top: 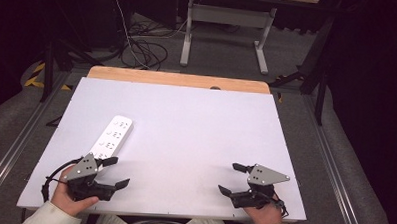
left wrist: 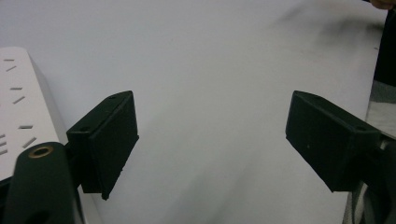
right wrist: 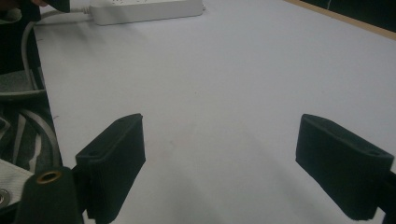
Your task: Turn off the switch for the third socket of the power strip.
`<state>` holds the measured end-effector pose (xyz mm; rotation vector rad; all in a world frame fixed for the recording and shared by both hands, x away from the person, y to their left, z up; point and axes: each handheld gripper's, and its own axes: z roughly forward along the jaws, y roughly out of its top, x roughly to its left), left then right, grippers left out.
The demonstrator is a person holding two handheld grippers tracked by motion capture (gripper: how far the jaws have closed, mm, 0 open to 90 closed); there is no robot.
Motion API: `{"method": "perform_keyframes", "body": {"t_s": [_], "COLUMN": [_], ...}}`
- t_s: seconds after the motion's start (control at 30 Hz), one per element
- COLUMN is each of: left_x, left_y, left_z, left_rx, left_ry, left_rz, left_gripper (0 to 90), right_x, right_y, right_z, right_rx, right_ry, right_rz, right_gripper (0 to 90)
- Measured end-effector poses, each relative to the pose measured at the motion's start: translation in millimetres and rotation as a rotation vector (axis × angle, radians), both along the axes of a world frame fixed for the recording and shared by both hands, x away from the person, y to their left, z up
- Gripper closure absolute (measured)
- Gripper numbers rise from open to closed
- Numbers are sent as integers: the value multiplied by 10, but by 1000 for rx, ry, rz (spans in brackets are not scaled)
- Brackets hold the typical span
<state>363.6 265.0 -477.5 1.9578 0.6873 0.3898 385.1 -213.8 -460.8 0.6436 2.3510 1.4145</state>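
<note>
openly, both claws (top: 118, 171) (top: 229, 178) flank bare board (top: 196, 127) beside power strip (top: 113, 136).

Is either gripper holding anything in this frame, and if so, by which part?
Nothing is held. The left gripper and right gripper both stand open over the white board; the power strip lies beside the left one, ungripped.

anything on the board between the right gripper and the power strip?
Nothing: bare white board runs from the right gripper to the power strip in the right gripper view; the high view shows the same.
</note>
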Motion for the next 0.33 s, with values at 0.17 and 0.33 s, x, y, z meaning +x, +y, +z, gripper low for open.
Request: {"method": "perform_keyframes", "body": {"t_s": [0.17, 0.33], "left_x": [-25, -31], "left_y": [-29, -26], "left_z": [6, 11], "left_rx": [45, 40], "left_ry": [-32, -36], "left_rz": [1, 13], "left_gripper": [176, 176], "right_x": [-3, -1], "right_y": [-2, -1], "right_z": [1, 1], "right_rx": [1, -2], "right_ry": [-1, 0], "right_rz": [0, 1], "right_gripper": [159, 159]}}
